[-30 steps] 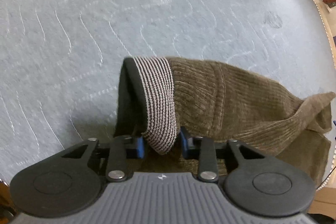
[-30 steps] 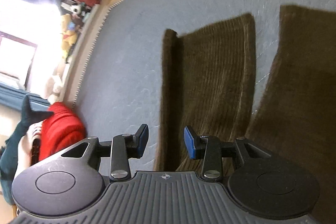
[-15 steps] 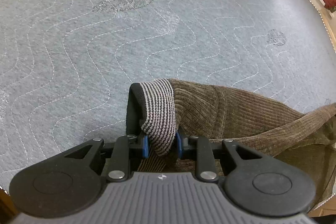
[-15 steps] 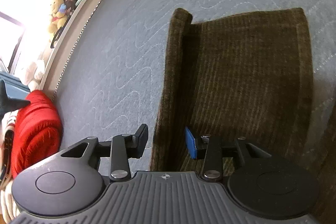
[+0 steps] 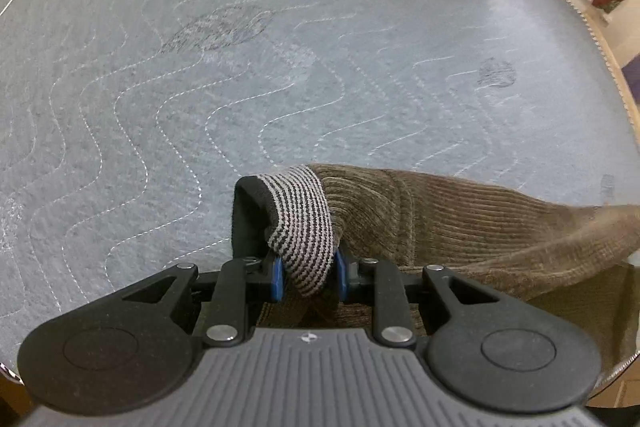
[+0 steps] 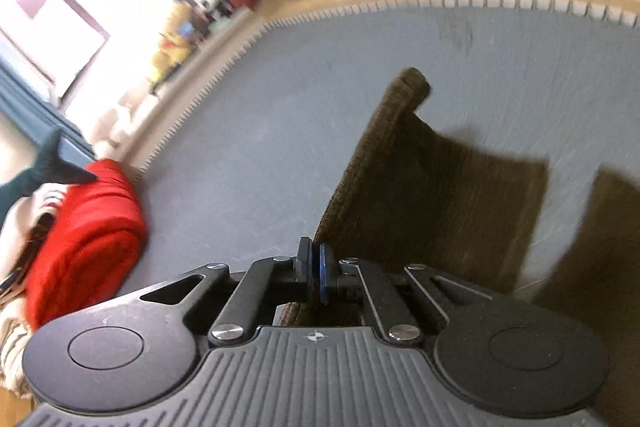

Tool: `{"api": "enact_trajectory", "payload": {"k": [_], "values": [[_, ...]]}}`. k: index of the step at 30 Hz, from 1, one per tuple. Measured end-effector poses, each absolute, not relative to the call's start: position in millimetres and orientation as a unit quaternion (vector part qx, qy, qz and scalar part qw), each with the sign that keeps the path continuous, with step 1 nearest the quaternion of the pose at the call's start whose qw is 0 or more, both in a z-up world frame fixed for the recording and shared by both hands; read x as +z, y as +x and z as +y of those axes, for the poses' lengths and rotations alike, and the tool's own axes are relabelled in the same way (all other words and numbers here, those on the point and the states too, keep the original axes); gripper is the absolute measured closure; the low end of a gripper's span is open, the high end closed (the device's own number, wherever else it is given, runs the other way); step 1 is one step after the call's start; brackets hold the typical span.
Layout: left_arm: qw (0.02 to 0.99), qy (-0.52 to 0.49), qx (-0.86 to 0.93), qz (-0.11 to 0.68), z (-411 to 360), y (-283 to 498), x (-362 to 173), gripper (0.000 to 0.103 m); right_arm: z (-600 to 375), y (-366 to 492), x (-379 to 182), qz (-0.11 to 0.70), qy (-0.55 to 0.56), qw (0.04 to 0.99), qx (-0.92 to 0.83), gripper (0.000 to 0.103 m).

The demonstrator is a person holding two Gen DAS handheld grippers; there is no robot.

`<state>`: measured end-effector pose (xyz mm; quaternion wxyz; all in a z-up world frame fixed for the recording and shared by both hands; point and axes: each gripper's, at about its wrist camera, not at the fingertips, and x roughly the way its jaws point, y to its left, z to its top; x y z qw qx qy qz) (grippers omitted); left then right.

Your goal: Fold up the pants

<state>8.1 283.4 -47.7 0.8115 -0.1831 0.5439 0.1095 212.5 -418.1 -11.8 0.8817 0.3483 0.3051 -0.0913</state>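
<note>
Gripping the striped waistband (image 5: 306,227) of the brown corduroy pants (image 5: 460,223) in the left gripper (image 5: 307,273), lifting that end clear of the grey quilted mat (image 5: 240,87). Pinching the leg edge (image 6: 360,187) in the right gripper (image 6: 314,273), jaws having just closed near fully on it. Only starting: both ends held, no fold laid yet, legs apart.
</note>
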Motion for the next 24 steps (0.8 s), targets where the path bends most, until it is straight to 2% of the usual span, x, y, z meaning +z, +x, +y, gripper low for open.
{"api": "enact_trajectory", "payload": {"k": [5,11,14,15,18,21,23,24], "values": [[0.819,-0.165,0.082,0.544,282,-20,-41,0.076,-447,111,11,0.32,0.32,0.883,-0.123,0.101],[0.784,-0.101,0.028,0.611,279,-49,-69,0.076,-503,14,-58,0.432,0.342,0.802,-0.231,0.103],[0.785,-0.063,0.038,0.615,272,-51,-68,0.061,-532,-4,-86,0.447,0.385,0.775,-0.224,0.103],[0.794,-0.055,0.053,0.602,273,-50,-61,0.057,-540,-9,-89,0.441,0.399,0.772,-0.227,0.1],[0.831,-0.046,0.106,0.544,273,-47,-34,0.052,-557,-10,-90,0.4,0.427,0.777,-0.233,0.098],[0.851,-0.075,0.097,0.511,265,-44,-20,0.052,-561,1,-97,0.378,0.442,0.783,-0.22,0.087],[0.853,-0.087,0.048,0.512,252,-39,-22,0.052,-561,13,-104,0.385,0.441,0.777,-0.232,0.068],[0.852,-0.086,0.015,0.516,244,-37,-24,0.052,-561,18,-109,0.393,0.44,0.772,-0.236,0.066]]}}
